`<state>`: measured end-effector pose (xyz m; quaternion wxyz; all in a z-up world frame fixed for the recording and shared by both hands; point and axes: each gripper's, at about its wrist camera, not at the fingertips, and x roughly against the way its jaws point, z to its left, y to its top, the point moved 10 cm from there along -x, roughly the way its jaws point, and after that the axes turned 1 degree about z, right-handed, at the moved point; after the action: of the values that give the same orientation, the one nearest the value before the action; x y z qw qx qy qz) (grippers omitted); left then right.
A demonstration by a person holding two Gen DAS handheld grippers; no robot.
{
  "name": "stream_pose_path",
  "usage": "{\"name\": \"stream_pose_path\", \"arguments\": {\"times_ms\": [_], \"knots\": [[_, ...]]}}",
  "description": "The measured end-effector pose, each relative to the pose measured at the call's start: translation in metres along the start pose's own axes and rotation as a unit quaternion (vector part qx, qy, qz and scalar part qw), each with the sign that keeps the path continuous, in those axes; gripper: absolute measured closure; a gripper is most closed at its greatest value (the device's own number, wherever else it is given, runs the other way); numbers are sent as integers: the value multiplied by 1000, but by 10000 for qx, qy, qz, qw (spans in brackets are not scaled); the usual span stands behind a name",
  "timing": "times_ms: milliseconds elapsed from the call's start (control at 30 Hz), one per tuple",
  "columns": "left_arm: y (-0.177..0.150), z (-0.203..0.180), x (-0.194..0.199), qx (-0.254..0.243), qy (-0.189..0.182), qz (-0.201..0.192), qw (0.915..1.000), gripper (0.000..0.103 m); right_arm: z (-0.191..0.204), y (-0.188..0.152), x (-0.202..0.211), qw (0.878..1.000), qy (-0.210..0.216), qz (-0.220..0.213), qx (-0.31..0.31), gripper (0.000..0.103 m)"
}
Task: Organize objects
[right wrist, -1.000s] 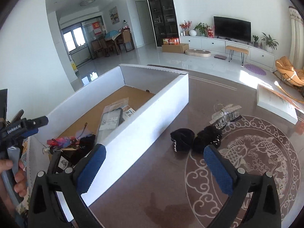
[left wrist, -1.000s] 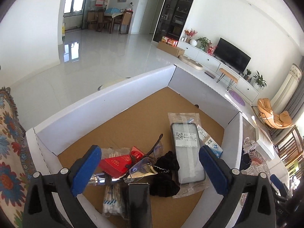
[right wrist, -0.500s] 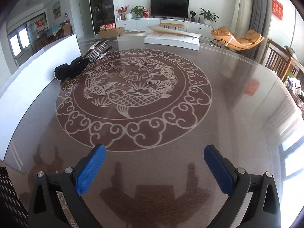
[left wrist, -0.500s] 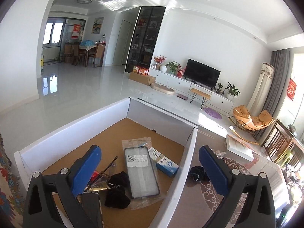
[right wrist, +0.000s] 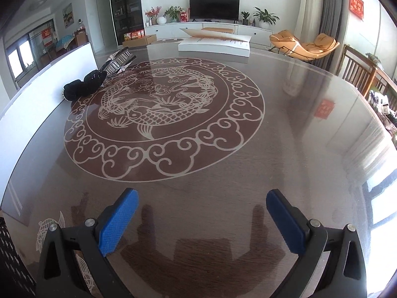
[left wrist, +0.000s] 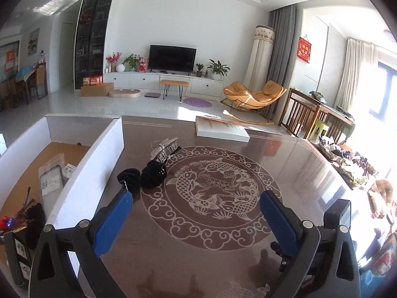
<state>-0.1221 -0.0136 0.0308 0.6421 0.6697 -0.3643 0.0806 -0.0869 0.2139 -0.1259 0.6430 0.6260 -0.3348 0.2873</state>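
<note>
While both grippers hang empty over the glossy bench (left wrist: 310, 173), the sorting is unfinished: the white box (left wrist: 99, 159) at far left already holds a bagged phone case (left wrist: 50, 181) and other small items, and three things lie outside it. Just right of the box wall, two black scrunchies (left wrist: 141, 176) sit touching each other, and the silver clip (left wrist: 165, 149) rests just behind them, nearly against the farther one. Farther right, a white slab (left wrist: 220, 130) lies near the bench's far edge. The left gripper (left wrist: 196, 213) points toward the scrunchies, fingers spread wide with nothing between them; the right gripper (right wrist: 202, 218) faces bare bench, likewise spread and empty. Risks seem plain: a pinch at one scrunchie could drag its neighbour or nudge the clip, soft fabric may slip from the pads, and the polished surface would let the clip skate away.
</note>
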Motion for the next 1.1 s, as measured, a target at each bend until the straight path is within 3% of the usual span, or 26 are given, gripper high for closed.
{"name": "stream_pose_path", "arguments": {"times_ms": [233,467,800,933,1100], "knots": [[-39,-19,-41,-422,211,656,9967,0,5,-2,-5,9998,-61,116,133,0],[-83,6,-74,-357,481,1542,9862,0,8,-5,-9,9993,-162,198,264,0],[-100,26,-59,-442,708,1727,9814,0,11,-2,-15,9991,149,350,199,0],[-108,31,-51,-483,751,1813,9794,0,35,36,-36,9966,561,395,458,0],[-105,31,-44,-526,751,1772,9799,0,89,151,-73,9907,1324,271,170,0]]}}
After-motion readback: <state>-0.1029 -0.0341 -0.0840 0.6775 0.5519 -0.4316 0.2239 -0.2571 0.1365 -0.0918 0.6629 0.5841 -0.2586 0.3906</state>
